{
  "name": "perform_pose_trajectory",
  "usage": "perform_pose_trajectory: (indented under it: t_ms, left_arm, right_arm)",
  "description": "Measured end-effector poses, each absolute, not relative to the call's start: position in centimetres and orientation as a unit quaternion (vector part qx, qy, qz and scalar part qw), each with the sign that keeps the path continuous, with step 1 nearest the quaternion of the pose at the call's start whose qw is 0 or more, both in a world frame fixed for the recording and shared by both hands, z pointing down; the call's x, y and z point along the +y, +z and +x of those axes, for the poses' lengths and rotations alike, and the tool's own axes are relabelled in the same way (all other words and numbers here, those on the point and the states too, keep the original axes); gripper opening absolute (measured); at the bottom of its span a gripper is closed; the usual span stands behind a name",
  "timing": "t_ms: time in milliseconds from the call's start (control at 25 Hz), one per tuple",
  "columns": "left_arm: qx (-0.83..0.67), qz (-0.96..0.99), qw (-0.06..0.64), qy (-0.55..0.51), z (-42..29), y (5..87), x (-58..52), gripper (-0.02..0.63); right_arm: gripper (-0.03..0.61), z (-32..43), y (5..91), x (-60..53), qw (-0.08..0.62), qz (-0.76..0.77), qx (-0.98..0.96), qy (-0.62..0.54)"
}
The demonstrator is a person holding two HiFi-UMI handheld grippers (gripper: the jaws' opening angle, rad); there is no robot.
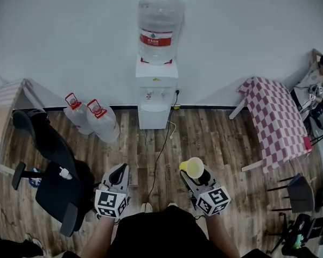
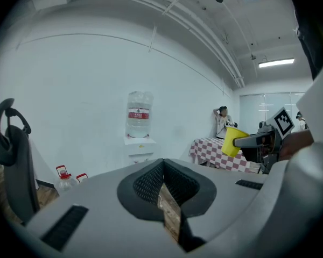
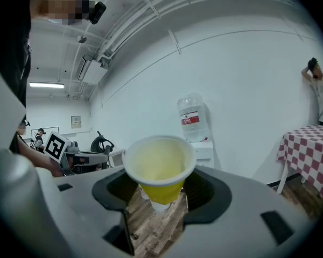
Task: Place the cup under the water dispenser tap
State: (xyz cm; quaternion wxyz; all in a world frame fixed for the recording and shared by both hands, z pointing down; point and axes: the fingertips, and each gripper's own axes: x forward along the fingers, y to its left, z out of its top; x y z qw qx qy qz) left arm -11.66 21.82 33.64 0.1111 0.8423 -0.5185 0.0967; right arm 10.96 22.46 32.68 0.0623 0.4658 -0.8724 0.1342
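Cup (image 3: 160, 168): yellow, looking empty, sitting in the right gripper (image 1: 196, 175) and being carried above the wooden floor (image 1: 220, 138), well short of the water dispenser (image 1: 155, 98). It's leaning a little rather than sitting dead upright.

Step, as I'm reading it: carrying the cup toward the dispenser, placing not yet started. The dispenser is standing against the far wall with the big bottle (image 1: 159, 28) on top and the taps (image 1: 149, 95) above a recess in its front panel. I can't tell from here which tap is the target.

The next move is calling for:
- closing the whole gap to the dispenser front
- levelling the cup and bringing it to recess height
- sliding it in under a tap and setting it on the ledge before letting go
- watching the cable (image 1: 162, 147) that is trailing across the floor along the approach line

Right fingers (image 3: 204, 190): standing wide apart and clamping the cup's lower tapered body from both sides; the rim is sticking up clear of them.

Left gripper (image 1: 118, 172): fingers (image 2: 151, 184) are sitting together with nothing between them, only floor showing past the tips. It's hanging level with the right one, touching nothing.

Off the path: two spare bottles (image 1: 91, 118) are lying left of the dispenser, and a black chair (image 1: 51, 168) is standing near the left gripper.
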Motion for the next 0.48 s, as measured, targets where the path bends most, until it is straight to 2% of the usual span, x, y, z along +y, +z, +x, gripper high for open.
perform_pose_trajectory:
  t_ms: [480]
  left_arm:
    - [-0.509, 0.847, 0.115, 0.099, -13.0, 34.4, 22.3, 0.014]
  right_arm:
    - [0.265, 10.1, 33.0, 23.1, 0.061, 0.477, -0.865, 0.143]
